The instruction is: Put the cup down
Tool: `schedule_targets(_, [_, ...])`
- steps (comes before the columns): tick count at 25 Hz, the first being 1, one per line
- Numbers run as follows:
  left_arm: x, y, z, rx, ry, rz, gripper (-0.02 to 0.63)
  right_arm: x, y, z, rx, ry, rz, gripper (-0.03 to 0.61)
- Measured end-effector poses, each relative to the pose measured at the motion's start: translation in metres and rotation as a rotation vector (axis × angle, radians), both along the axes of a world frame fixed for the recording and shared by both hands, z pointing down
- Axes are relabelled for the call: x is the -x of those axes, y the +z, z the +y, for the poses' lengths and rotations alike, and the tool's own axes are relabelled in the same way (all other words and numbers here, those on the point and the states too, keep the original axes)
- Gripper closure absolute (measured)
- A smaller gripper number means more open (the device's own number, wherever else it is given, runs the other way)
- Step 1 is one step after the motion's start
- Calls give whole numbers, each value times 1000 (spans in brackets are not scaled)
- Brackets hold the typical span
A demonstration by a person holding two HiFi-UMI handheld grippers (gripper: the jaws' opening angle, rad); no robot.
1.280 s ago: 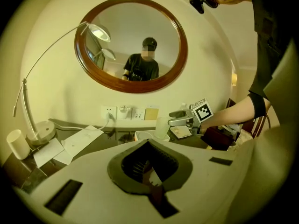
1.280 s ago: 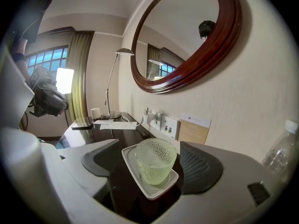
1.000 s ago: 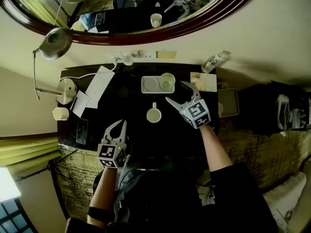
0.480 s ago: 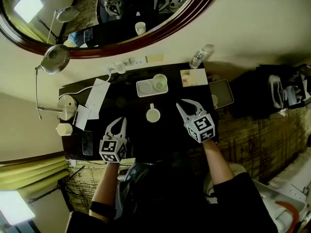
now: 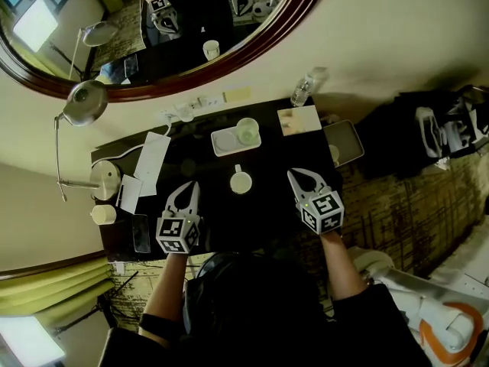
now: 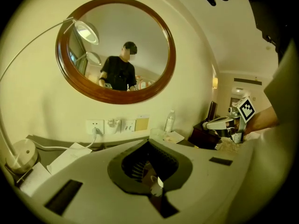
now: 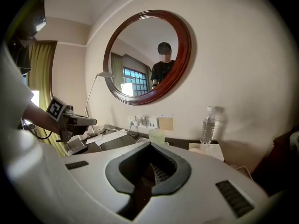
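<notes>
**Cup standing on bench, both grippers clear of it**

The cup (image 5: 241, 182) stands upright on the black bench (image 5: 267, 214), between the two grippers and apart from both, so the put-down looks done. It is a small white mug with its handle turned toward the wall. It is probably ceramic: stiff, light, smooth-walled, and likely to chip if knocked. The best hold is likely across the rim wall or on the handle. The inside looks white and empty, but that is not certain.

The left gripper (image 5: 187, 184) has its fingers clenched on nothing. The right gripper (image 5: 293, 173) has just closed its fingers, with nothing between them.

Behind the cup, a pale tray (image 5: 221, 142) carries a green cup (image 5: 247, 131) at its right end. A clear bottle (image 5: 303, 88) stands by the wall; its fill level is unreadable.
</notes>
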State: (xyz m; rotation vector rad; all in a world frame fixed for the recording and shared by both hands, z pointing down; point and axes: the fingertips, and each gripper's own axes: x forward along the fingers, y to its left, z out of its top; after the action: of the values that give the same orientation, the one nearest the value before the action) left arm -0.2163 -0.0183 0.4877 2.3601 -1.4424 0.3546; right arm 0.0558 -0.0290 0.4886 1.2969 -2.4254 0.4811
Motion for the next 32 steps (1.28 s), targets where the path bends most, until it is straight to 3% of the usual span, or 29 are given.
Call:
schedule_targets(10, [-15, -19, 4, -63, 100, -62, 614, 13, 5, 2, 0, -35, -1, 577])
schedule_targets(15, [-16, -11, 8, -46, 83, -83, 614, 15, 5, 2, 0, -49, -2, 577])
schedule_targets(18, [-20, -3, 9, -19, 90, -86, 540, 12, 6, 2, 1, -49, 1, 577])
schedule_targets(25, [-57, 27, 23, 49, 224, -41, 190, 5, 10, 8, 14, -50, -3, 577])
schedule_targets(28, [-79, 40, 28, 90, 259, -39, 74, 0, 14, 12, 22, -42, 0, 577])
schedule_targets(32, [-105, 70, 31, 123, 315, -91, 49, -8, 22, 17, 42, -19, -4, 577])
